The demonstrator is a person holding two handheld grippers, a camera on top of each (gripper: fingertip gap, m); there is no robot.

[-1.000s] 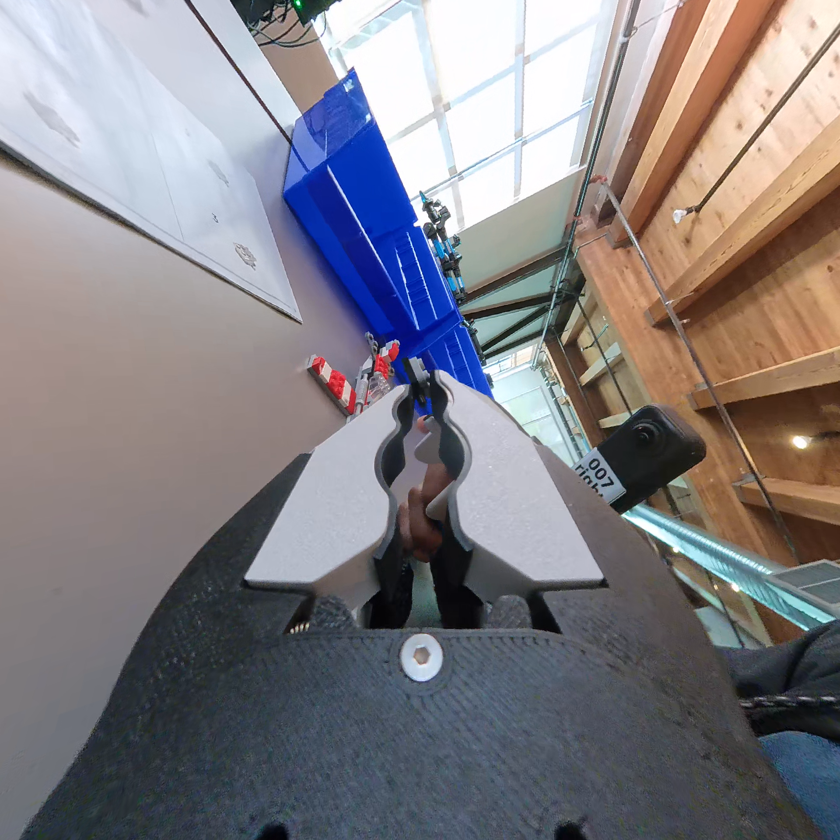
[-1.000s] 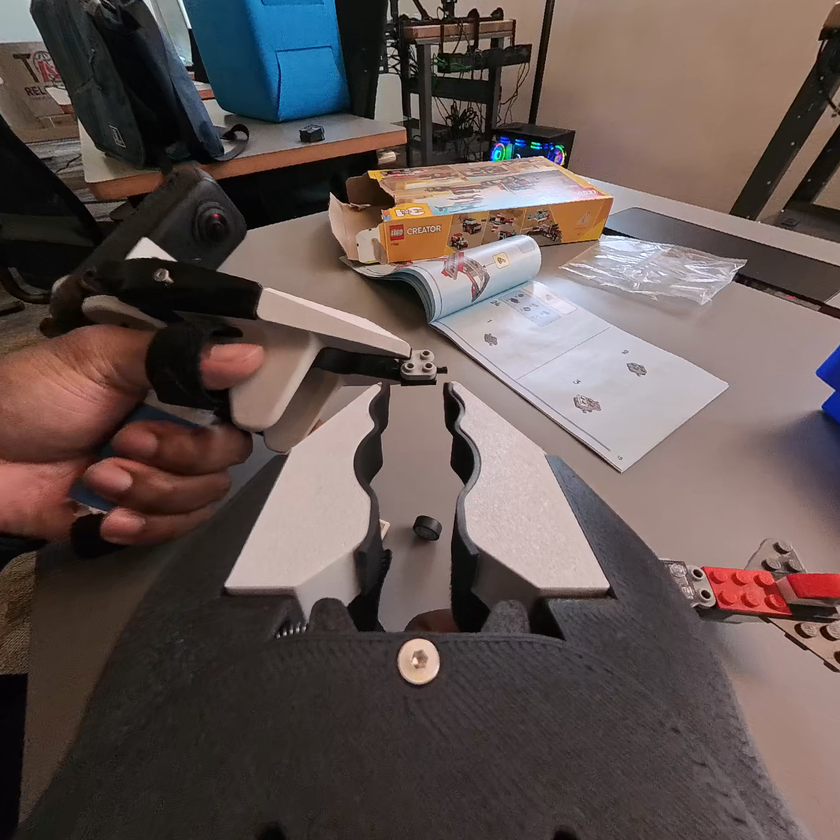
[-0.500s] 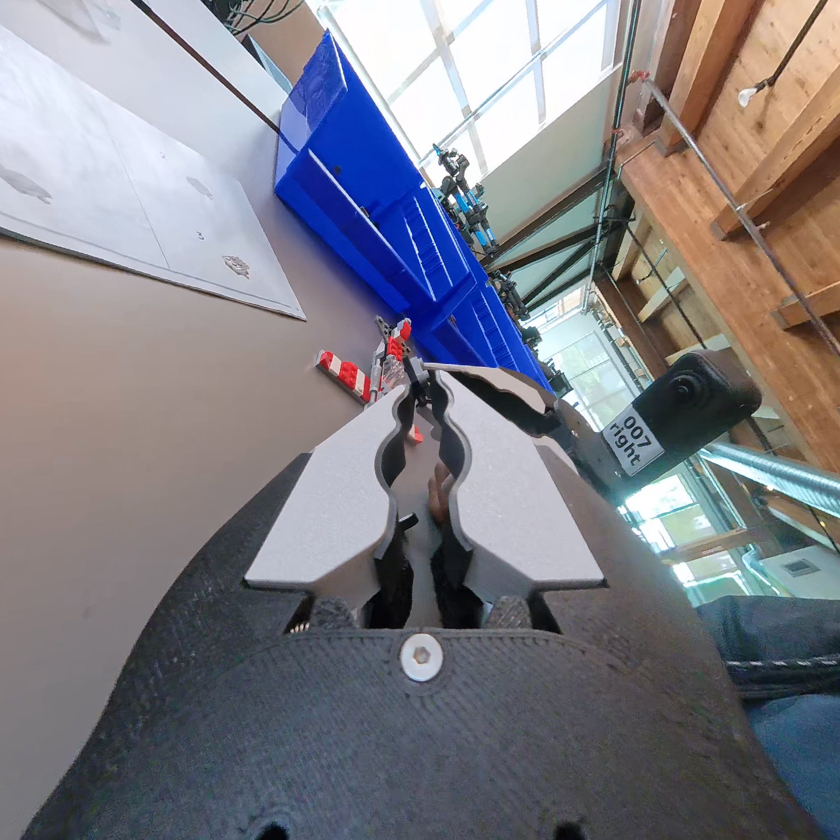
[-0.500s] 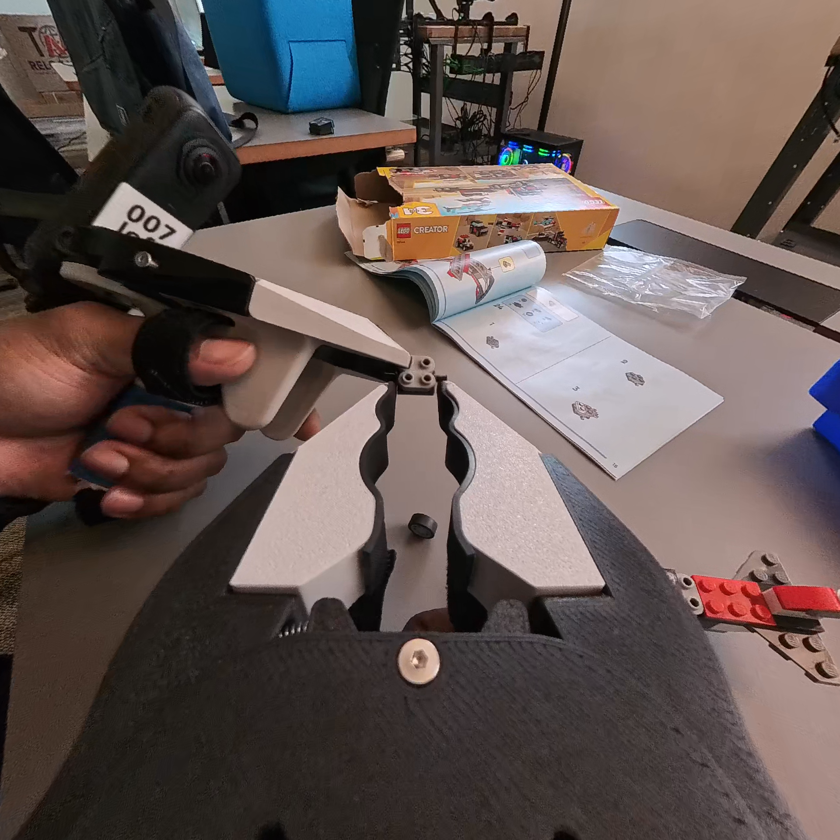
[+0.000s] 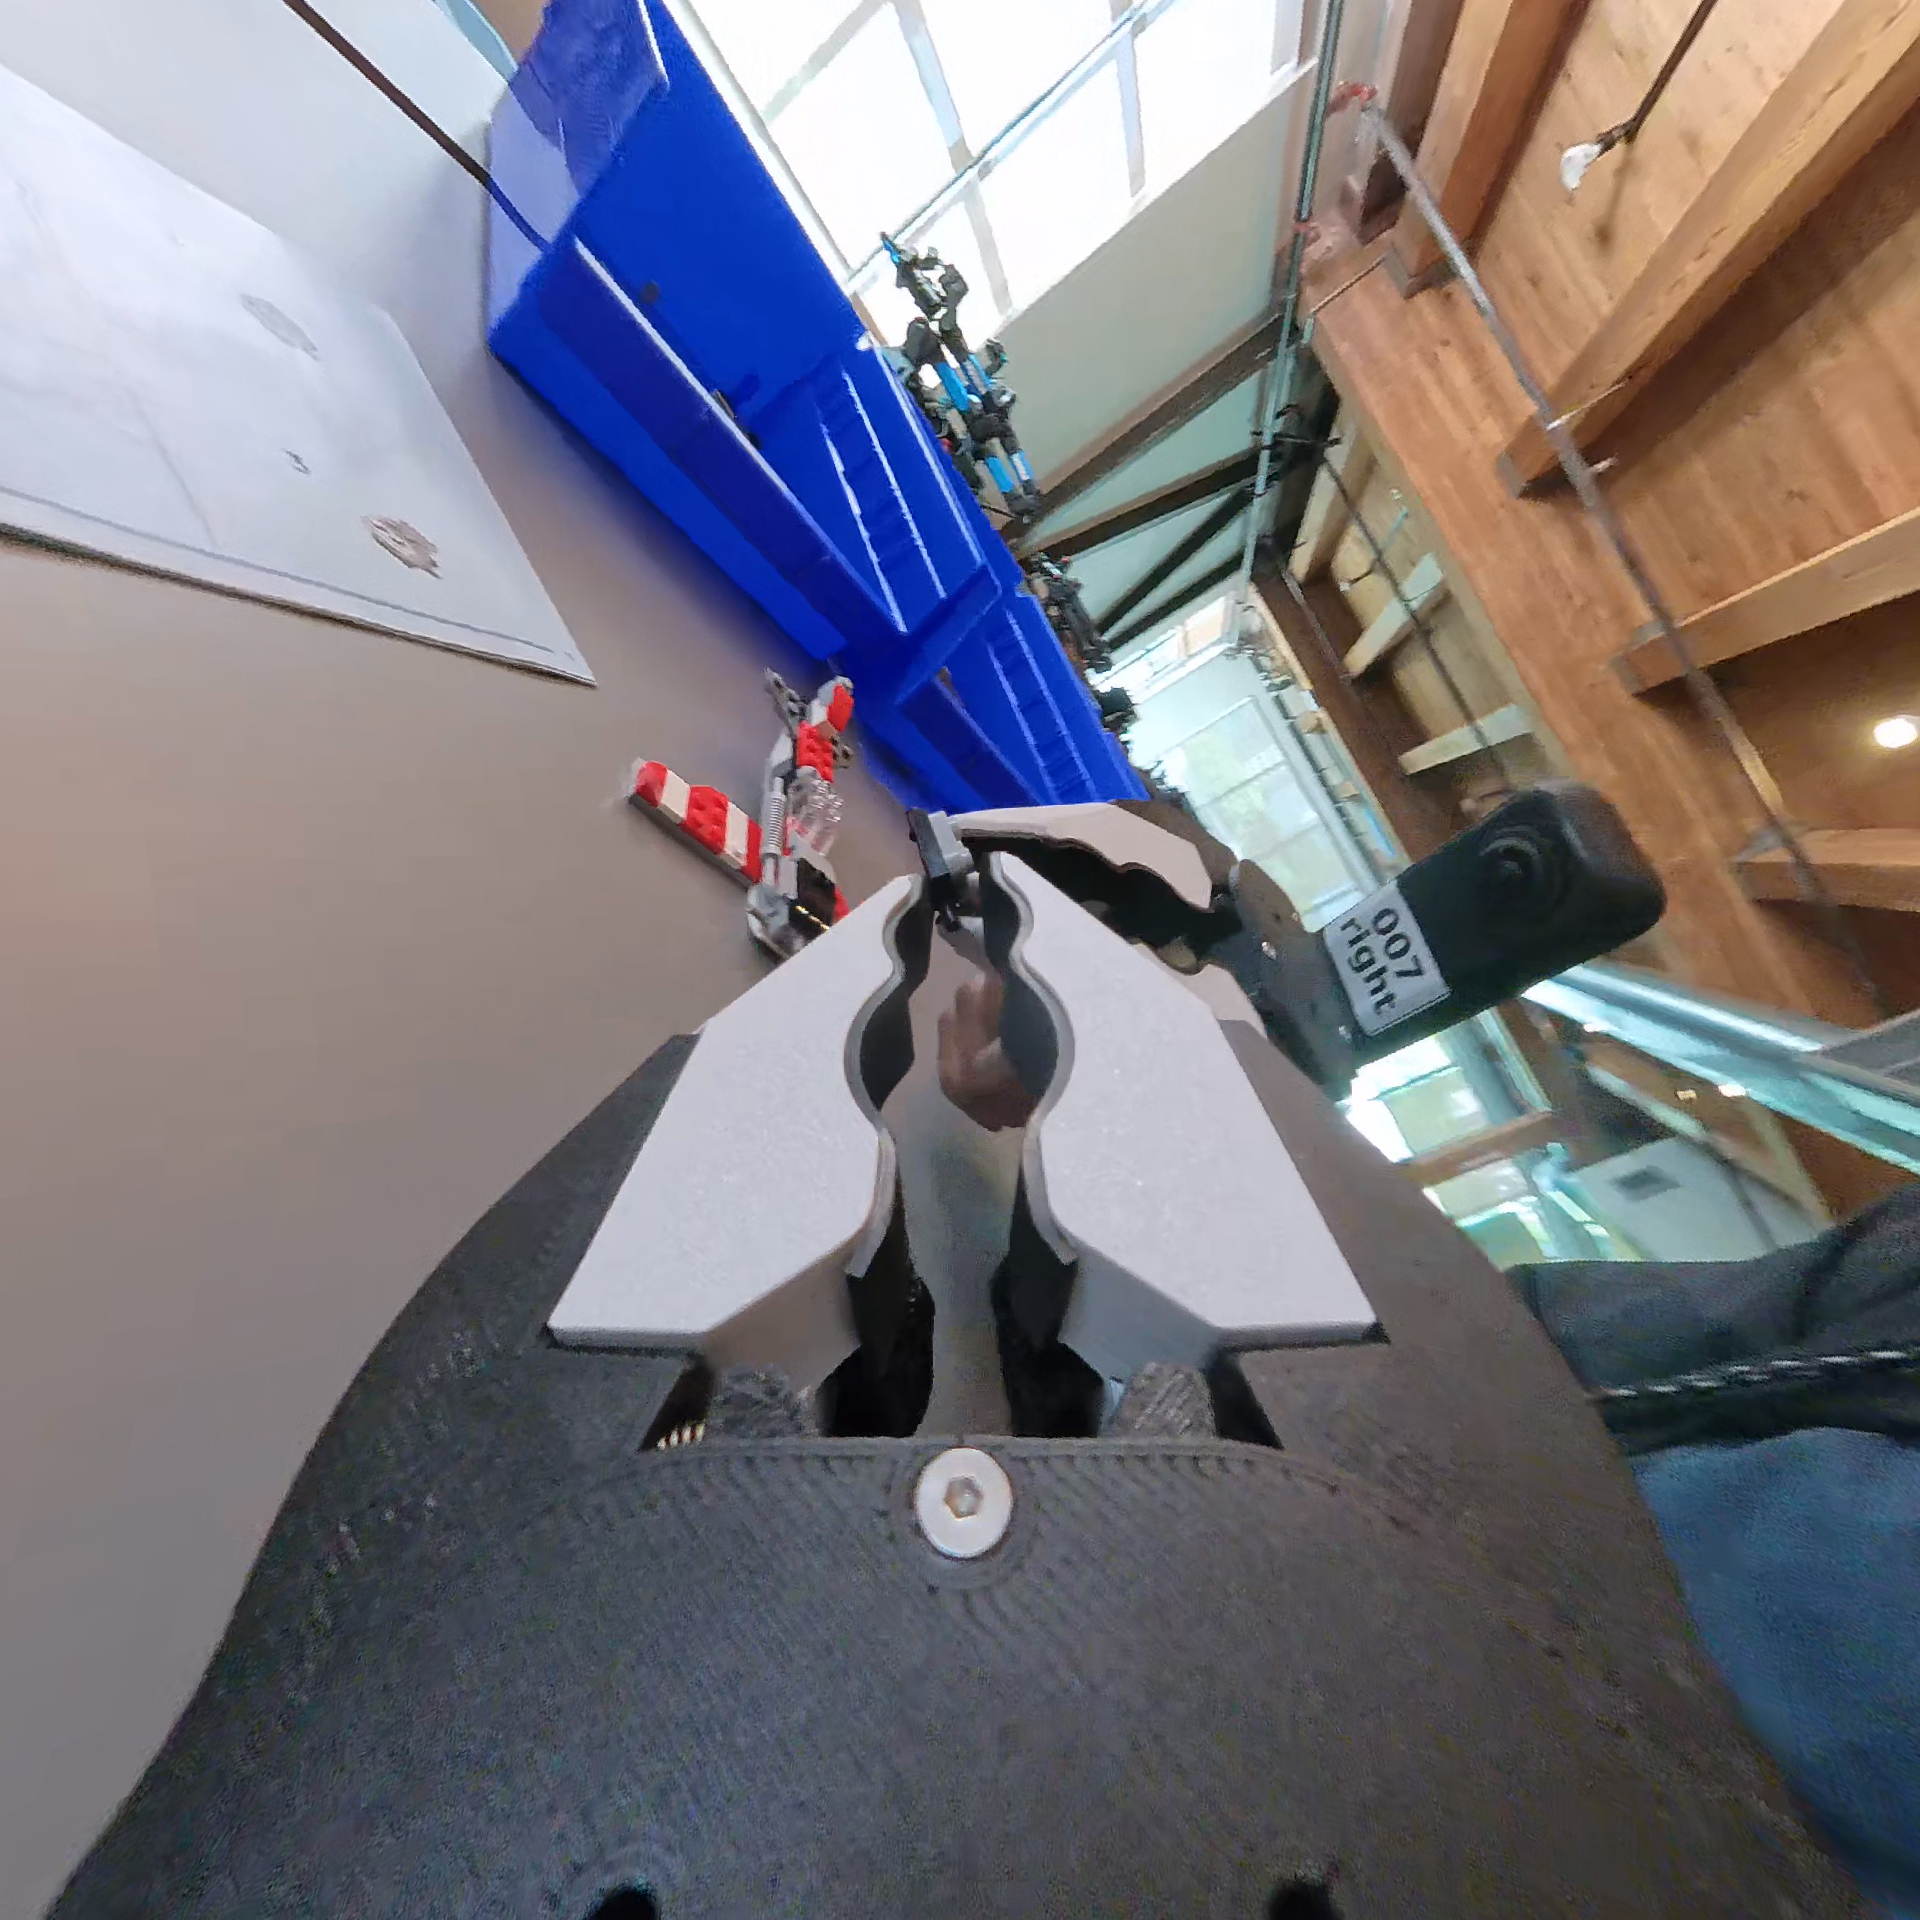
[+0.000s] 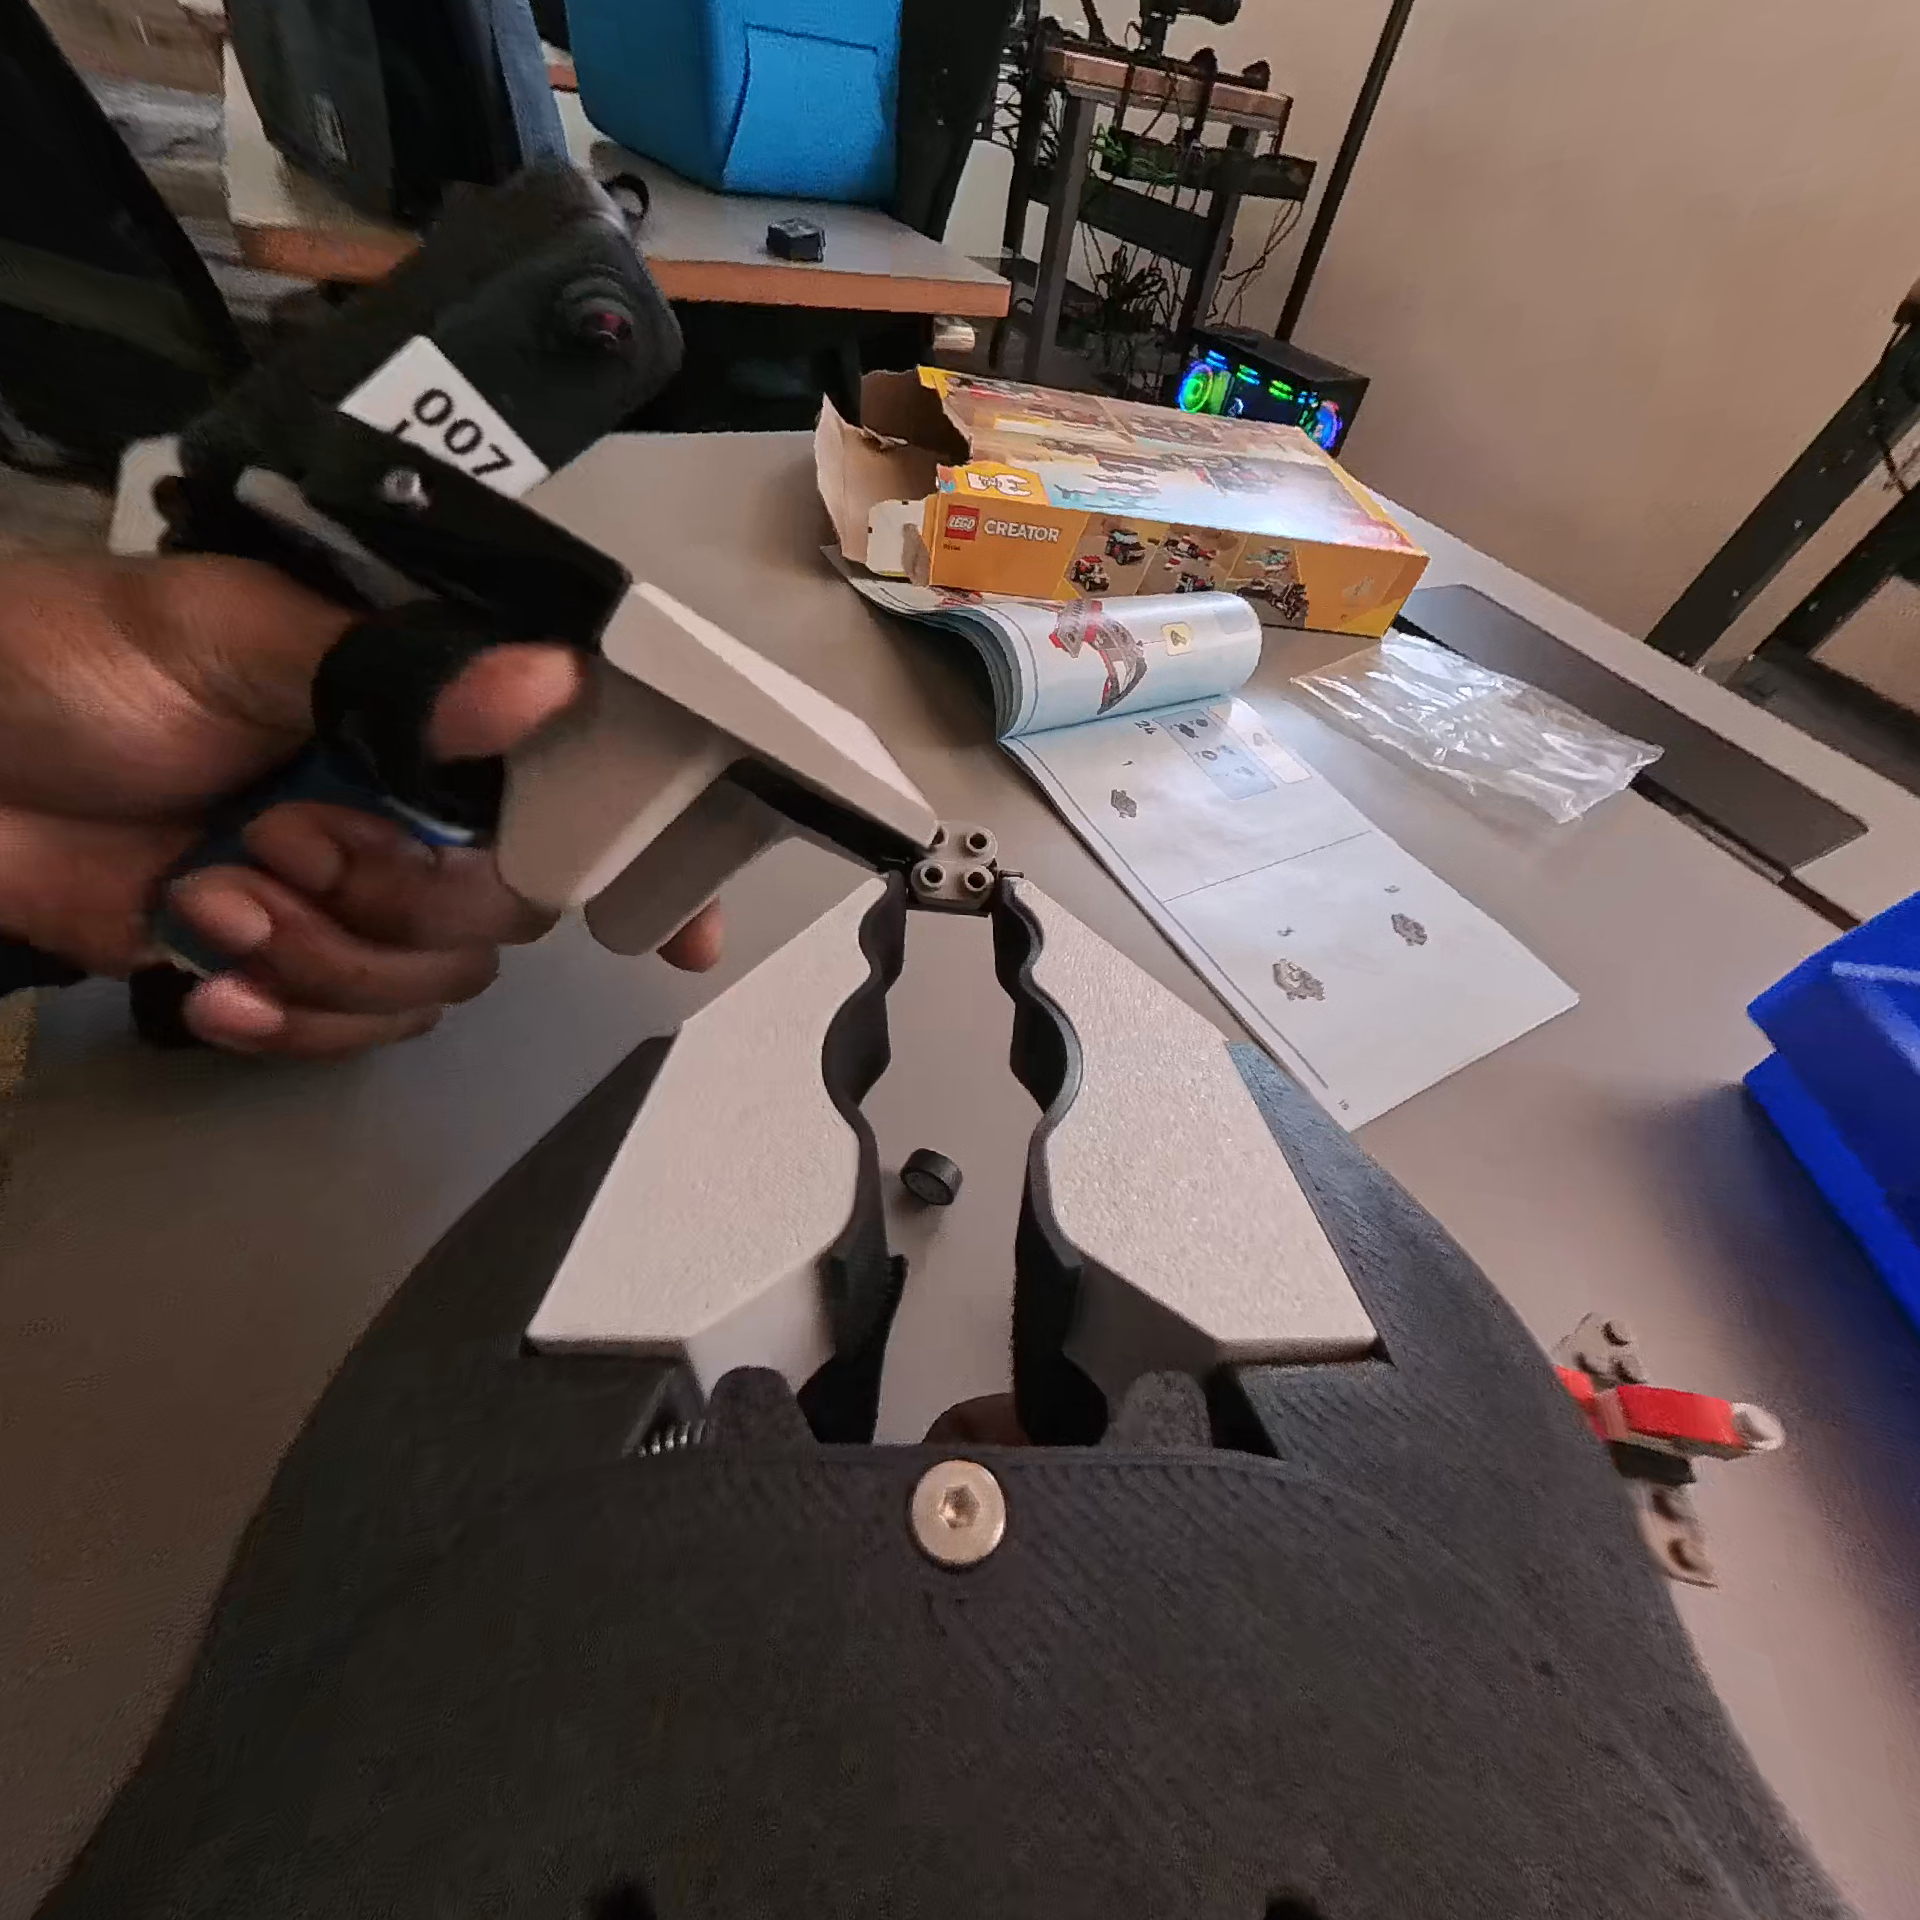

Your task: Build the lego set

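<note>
Beside the blue bins (image 5: 727, 395), both claws pinch one grey plate (image 6: 954, 858).

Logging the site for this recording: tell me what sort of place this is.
Probably an office or lab workspace: grey table, shelf of wired electronics behind it, and timber beams with big windows overhead.

Red lego assembly (image 6: 1662, 1429) half behind tongs

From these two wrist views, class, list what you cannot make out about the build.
- Grey four-stud piece: its underside is hidden in the right wrist view; in the left wrist view it shows edge-on between the jaws.
- Red-and-grey assembly: partly hidden behind the right gripper's black body.
- Booklet step drawings: too small.
- Left gripper hand: blurred in the right wrist view.
</note>
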